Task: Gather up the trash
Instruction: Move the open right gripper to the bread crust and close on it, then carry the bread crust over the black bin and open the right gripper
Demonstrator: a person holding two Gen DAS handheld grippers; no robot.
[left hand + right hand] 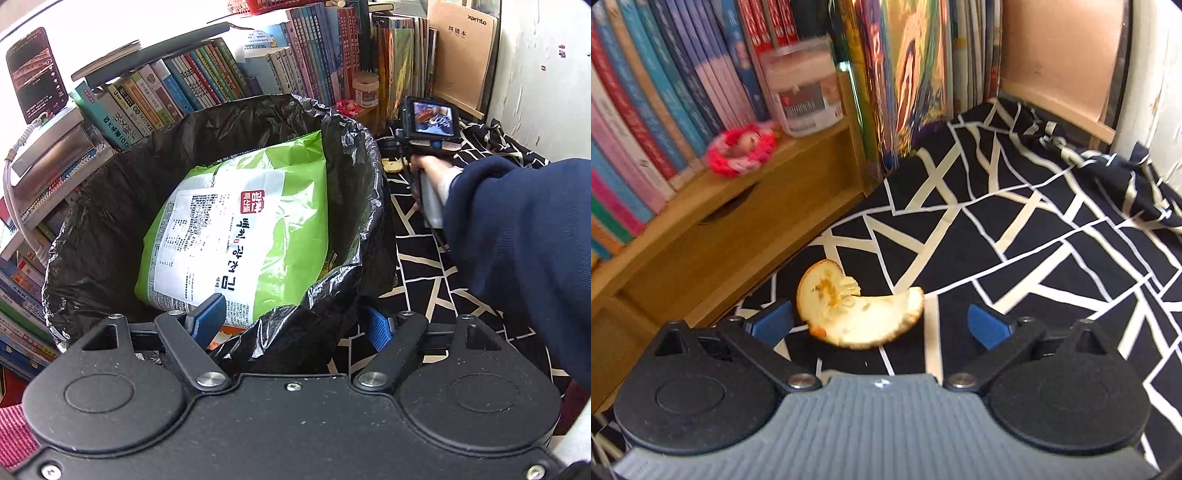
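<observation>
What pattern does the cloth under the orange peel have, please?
Black with irregular cream lines, clearest in the right wrist view: cloth, peel.

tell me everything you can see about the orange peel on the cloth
The orange peel is one curled piece, pale pithy inside facing up, with orange rind showing along its edges. One end curls into a cup, the other spreads into a crescent. It lies on the black cloth with cream lines, near the wooden drawer box. It sits between the blue pads of the open right hand-held gripper; neither pad touches it.
</observation>
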